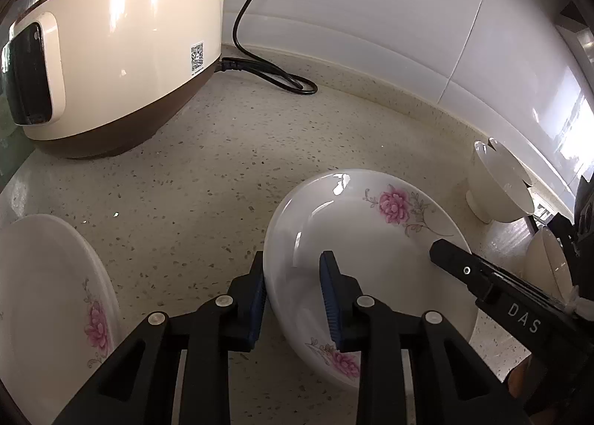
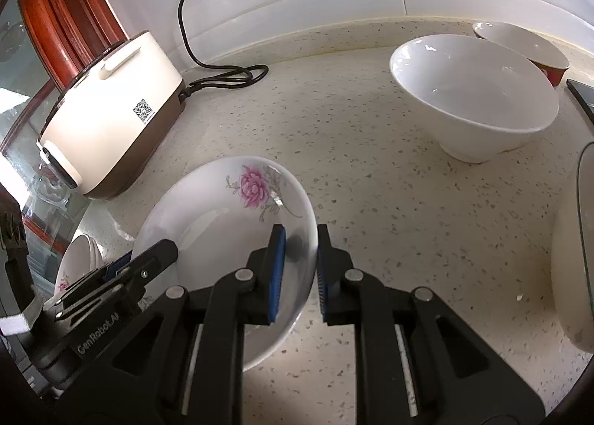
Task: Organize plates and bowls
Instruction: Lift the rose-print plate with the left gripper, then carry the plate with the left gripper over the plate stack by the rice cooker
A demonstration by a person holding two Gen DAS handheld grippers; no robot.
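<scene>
A white plate with pink flowers [image 1: 371,239] sits tilted over the speckled counter, held at both sides. My left gripper [image 1: 295,295] straddles its left rim, one finger inside and one outside. My right gripper [image 2: 300,269] straddles its right rim [image 2: 222,224] in the same way; its finger also shows in the left wrist view [image 1: 456,265]. A second flowered plate [image 1: 55,295] lies at the left. A white bowl [image 2: 475,98] stands to the right, with another bowl [image 2: 527,46] behind it.
A cream and brown rice cooker [image 1: 118,53] stands at the back left, its black cord [image 1: 271,68] looped on the counter [image 1: 222,165]. A tiled wall [image 1: 371,16] runs behind. A pale object [image 2: 571,258] is at the right edge.
</scene>
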